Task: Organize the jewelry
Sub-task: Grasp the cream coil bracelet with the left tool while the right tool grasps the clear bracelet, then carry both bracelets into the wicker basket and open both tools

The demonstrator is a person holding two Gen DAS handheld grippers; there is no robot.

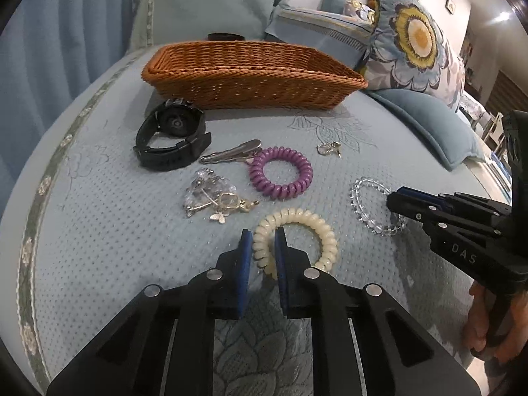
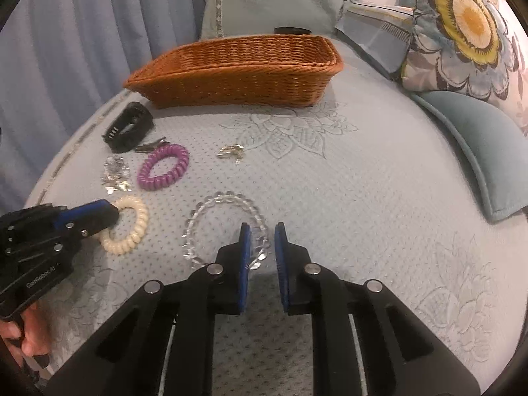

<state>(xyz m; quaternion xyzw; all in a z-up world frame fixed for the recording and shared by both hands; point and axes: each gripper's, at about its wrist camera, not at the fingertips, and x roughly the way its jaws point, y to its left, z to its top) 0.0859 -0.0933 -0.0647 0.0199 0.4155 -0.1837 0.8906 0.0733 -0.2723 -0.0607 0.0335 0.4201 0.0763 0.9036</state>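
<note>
Left tongs [image 1: 264, 241] are clamped on the cream coil band [image 1: 297, 241], in front of the basket [image 1: 250, 76]. Right tongs [image 2: 263, 237] are clamped on the clear bead bracelet [image 2: 227, 227], just beside it.

- The basket [image 1: 250, 76] was woven brown wicker, ribbed and matt.
- The bed cover [image 2: 379, 178] was pale blue quilted cloth, dimpled, with stitched flower outlines.
- The cream spiral hair tie [image 1: 307, 231] and the purple spiral hair tie [image 1: 280, 173] were glossy, smooth plastic.
- The bead bracelet [image 2: 227, 204] was clear and glassy.
- The watch [image 1: 171, 138] had a matt black rubbery strap.
- The hair clip [image 1: 231, 155] was shiny metal.
- The left tool [image 1: 264, 241] was matt black plastic with blue pads [image 1: 246, 264] and bright metal pins.
</note>
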